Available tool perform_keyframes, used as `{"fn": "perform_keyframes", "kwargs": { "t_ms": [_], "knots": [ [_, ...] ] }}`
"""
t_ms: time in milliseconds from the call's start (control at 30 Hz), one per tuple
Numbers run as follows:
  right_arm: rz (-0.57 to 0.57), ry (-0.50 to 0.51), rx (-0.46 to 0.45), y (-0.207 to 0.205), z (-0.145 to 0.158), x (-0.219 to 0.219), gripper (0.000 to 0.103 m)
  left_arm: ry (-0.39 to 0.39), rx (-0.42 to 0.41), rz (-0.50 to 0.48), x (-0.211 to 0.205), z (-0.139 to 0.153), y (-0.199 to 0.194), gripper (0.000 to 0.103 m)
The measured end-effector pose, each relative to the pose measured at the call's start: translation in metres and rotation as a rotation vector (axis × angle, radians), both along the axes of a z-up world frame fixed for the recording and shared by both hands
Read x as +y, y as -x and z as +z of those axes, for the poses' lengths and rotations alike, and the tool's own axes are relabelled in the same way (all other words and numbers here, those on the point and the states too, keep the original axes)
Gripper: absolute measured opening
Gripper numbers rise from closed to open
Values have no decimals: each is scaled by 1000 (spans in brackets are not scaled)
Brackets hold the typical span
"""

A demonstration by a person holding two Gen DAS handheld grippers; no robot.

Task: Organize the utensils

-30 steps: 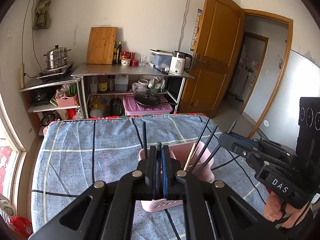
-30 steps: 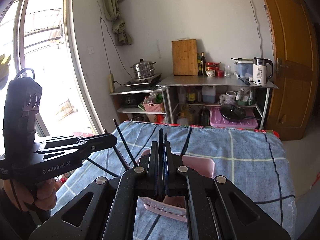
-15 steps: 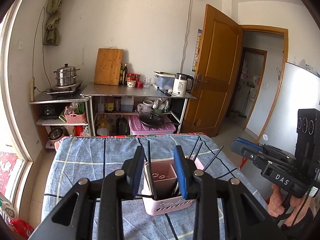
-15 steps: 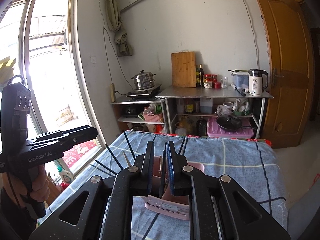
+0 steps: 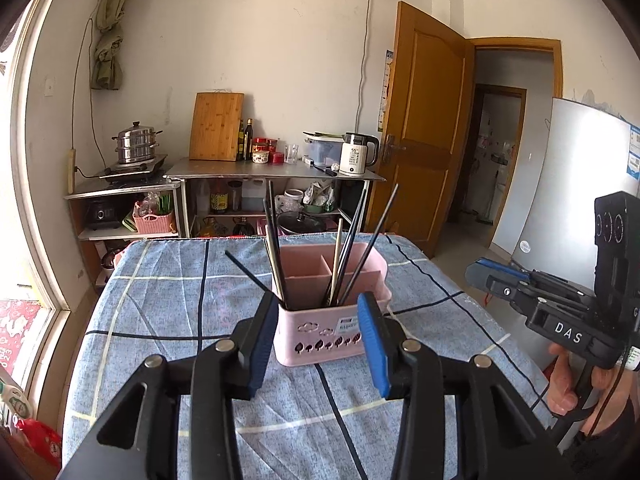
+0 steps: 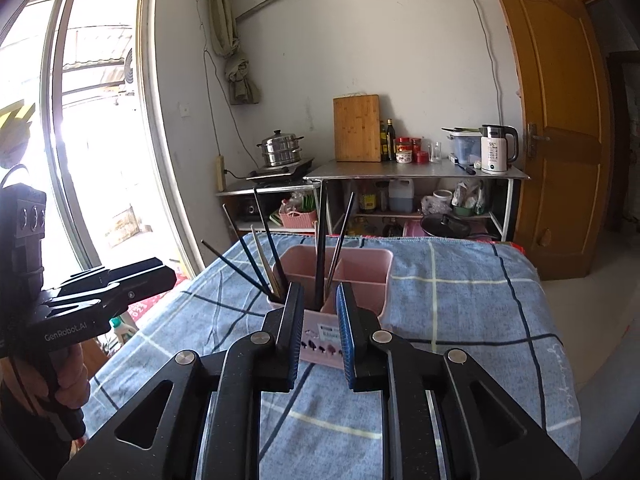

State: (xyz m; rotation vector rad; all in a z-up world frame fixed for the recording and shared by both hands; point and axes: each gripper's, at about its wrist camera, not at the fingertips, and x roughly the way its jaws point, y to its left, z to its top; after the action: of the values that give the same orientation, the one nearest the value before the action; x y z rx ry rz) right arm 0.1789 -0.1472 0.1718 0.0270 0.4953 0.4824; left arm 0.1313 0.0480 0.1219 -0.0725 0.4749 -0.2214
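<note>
A pink utensil caddy (image 5: 332, 320) with compartments stands on the blue checked tablecloth (image 5: 160, 300). Several black chopsticks (image 5: 274, 248) and a pale wooden one (image 5: 337, 248) stand in it, leaning outward. My left gripper (image 5: 318, 312) is open and empty, drawn back in front of the caddy. My right gripper (image 6: 318, 304) is open and empty, just short of the caddy (image 6: 360, 272), with black chopsticks (image 6: 320, 264) standing beyond its fingers. The right gripper also shows at the right of the left wrist view (image 5: 480, 272), and the left gripper at the left of the right wrist view (image 6: 160, 276).
A metal kitchen shelf (image 5: 276, 168) with a kettle (image 5: 356, 154), cutting board (image 5: 216, 126) and steamer pot (image 5: 136, 146) stands behind the table. A wooden door (image 5: 424, 136) is to the right, a window (image 6: 80, 120) to the left.
Both grippers have opened and pulled back and up from the caddy. The chopsticks they held now stand in the caddy.
</note>
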Motion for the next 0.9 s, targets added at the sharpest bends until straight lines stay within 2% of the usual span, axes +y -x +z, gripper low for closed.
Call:
{"fn": "perform_keyframes", "kwargs": {
  "t_ms": [300,667,900],
  "knots": [
    [-27,37,7,39,-30,-4,18,-36,20,-3,-19,-39,35,45],
    [-33,75,42,73,-69,-1,18,-49,23,-14,-30,-74,69,45],
    [-36,71,61,93,-89,-3,19,-31,58,-33,-35,-99,89,45]
  ]
}}
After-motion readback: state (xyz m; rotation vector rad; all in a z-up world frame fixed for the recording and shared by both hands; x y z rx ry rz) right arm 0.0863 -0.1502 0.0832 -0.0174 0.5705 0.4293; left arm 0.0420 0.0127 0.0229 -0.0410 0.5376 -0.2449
